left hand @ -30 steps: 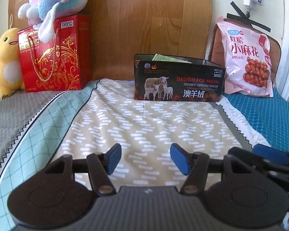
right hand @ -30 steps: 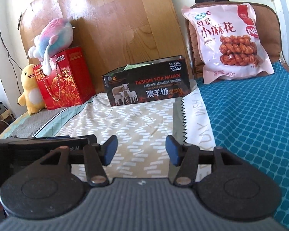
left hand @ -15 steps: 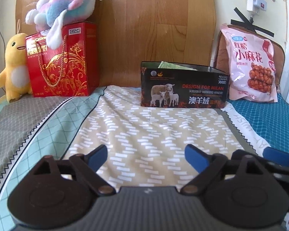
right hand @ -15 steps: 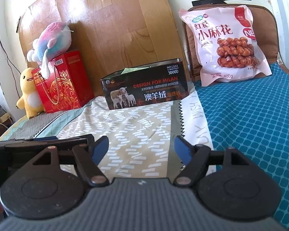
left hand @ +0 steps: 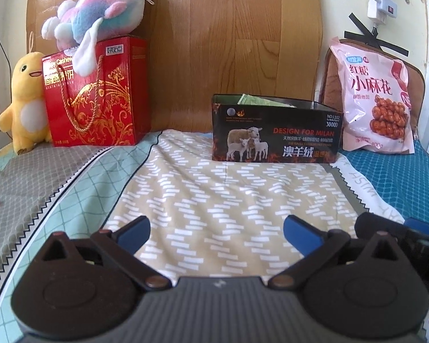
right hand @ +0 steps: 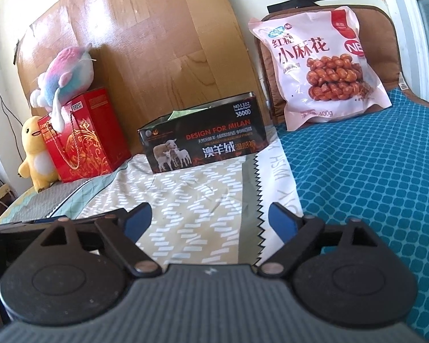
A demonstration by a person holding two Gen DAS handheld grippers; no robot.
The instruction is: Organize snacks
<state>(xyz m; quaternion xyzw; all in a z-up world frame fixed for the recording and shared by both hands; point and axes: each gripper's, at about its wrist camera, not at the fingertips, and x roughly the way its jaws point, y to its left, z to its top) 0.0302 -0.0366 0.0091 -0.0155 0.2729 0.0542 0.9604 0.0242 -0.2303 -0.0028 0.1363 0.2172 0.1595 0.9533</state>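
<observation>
Snack bag (right hand: 320, 65) leaning far ahead, left gripper (left hand: 216, 233) and right gripper (right hand: 210, 221) tilted bedward, fingers just spread, empty.

Light: bright daylight, entering from 3 o'clock
Glare: sheen on wooden headboard (right hand: 146, 37)
Edges: fisheye bending, dark corners
Focus: slightly soft

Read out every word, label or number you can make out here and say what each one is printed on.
"DESIGN FOR MILAN", "澳羊绒", "NO.L102", "3800D": black open-top cardboard box with sheep picture; its smaller lines are too blurred.
"红糖", "小麻花", "400g": pink plastic snack bag; red badge cut off.
"Cashew": red gift box with gold rope handle; its Chinese lettering is unclear.
Letters on white bedding strip: unreadable.
</observation>
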